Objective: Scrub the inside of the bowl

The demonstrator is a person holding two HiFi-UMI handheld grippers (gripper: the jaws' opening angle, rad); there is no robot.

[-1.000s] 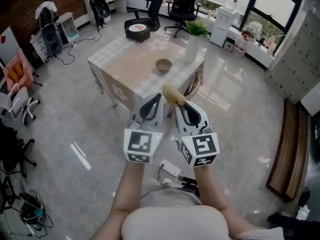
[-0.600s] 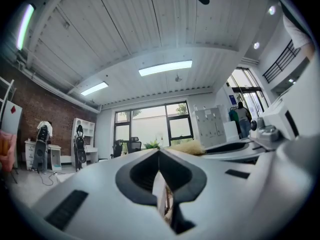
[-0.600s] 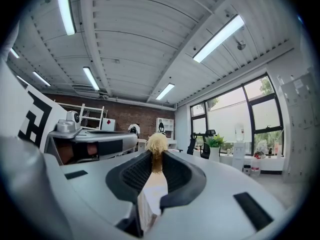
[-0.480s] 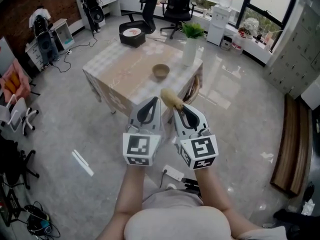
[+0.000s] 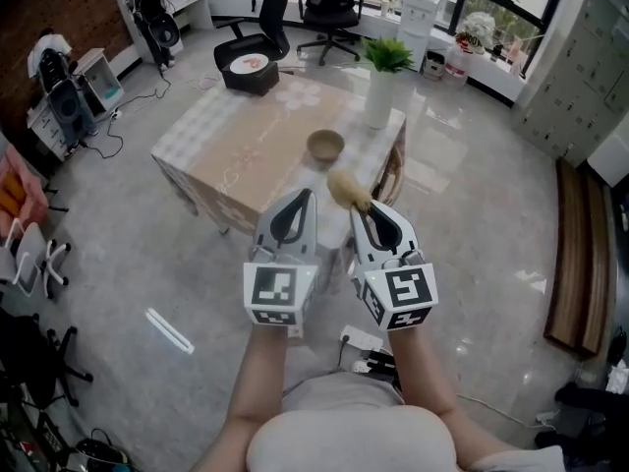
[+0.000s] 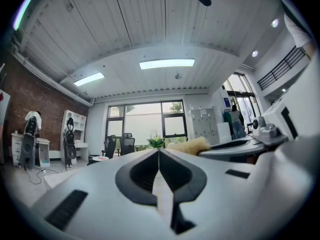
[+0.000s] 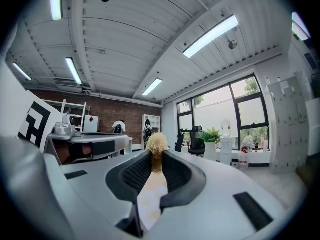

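Observation:
A small tan bowl (image 5: pixel 325 146) stands upright on the checked cloth of the table (image 5: pixel 236 160), ahead of me and well beyond both grippers. My right gripper (image 5: pixel 358 209) is shut on the handle of a scrub brush (image 5: pixel 344 187), whose pale yellow tuft sticks out past the jaw tips. In the right gripper view the brush (image 7: pixel 156 145) rises between the right gripper's (image 7: pixel 156 156) closed jaws. My left gripper (image 5: pixel 305 197) is alongside it, shut and holding nothing; in its own view the left gripper (image 6: pixel 159 151) has its jaws together, with the brush tuft (image 6: pixel 190 146) just to the right.
A white vase with a green plant (image 5: pixel 381 91) stands on the table's far right corner, near the bowl. A black round case (image 5: pixel 248 70) and office chairs (image 5: pixel 329 8) lie beyond the table. A power strip (image 5: pixel 366 340) lies on the floor by my feet.
Both grippers have come forward towards the table side by side, and the table and bowl now sit a little closer. The brush stays held in the right gripper.

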